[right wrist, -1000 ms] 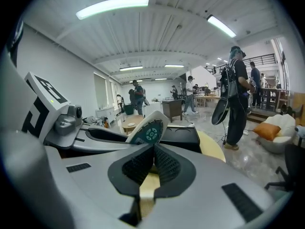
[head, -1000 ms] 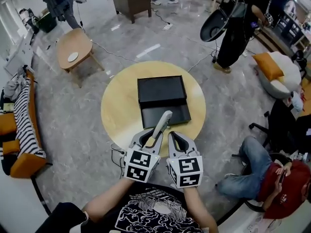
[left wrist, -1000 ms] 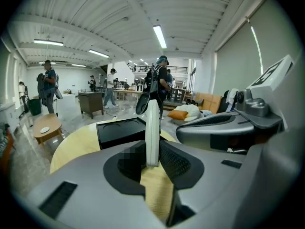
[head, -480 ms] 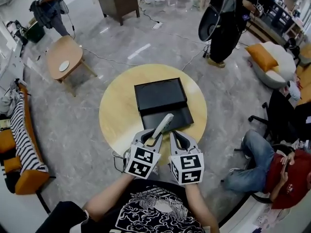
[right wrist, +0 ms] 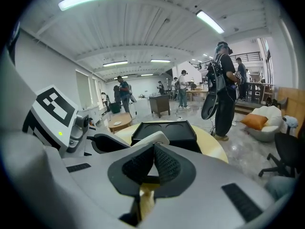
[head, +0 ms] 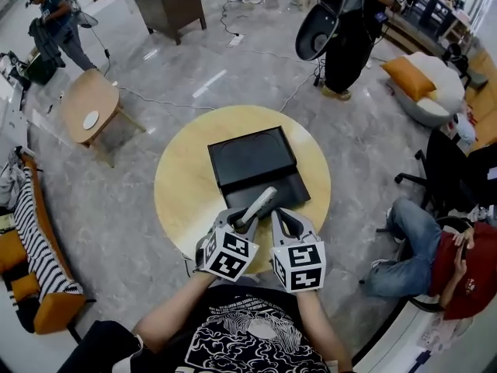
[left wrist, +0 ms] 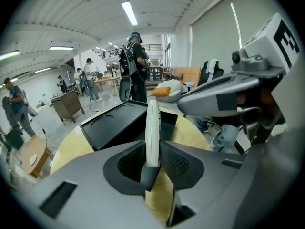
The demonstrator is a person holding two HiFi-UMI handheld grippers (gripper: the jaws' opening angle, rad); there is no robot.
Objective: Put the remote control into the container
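Observation:
A slim white remote control [head: 256, 207] [left wrist: 152, 128] sticks out of my left gripper [head: 239, 222] [left wrist: 151, 163], whose jaws are shut on its near end. Its far end reaches over the near edge of the black container [head: 268, 191] [left wrist: 169, 123], an open box whose lid [head: 250, 156] [left wrist: 114, 123] [right wrist: 167, 130] lies flat behind it. My right gripper [head: 281, 224] [right wrist: 153, 168] hangs close beside the left one, shut with nothing between its jaws. In the right gripper view the remote [right wrist: 151, 138] shows just past the jaws.
The box rests on a round wooden table [head: 182, 185]. A seated person [head: 435, 263] is close at the right, a standing person [head: 349, 29] beyond the table, a small side table [head: 89, 103] at the left and a striped sofa [head: 39, 247] at the far left.
The whole view has shifted as my head moved. Both grippers and the remote keep nearly the same place at the table's near edge, with the remote tilted slightly more rightward.

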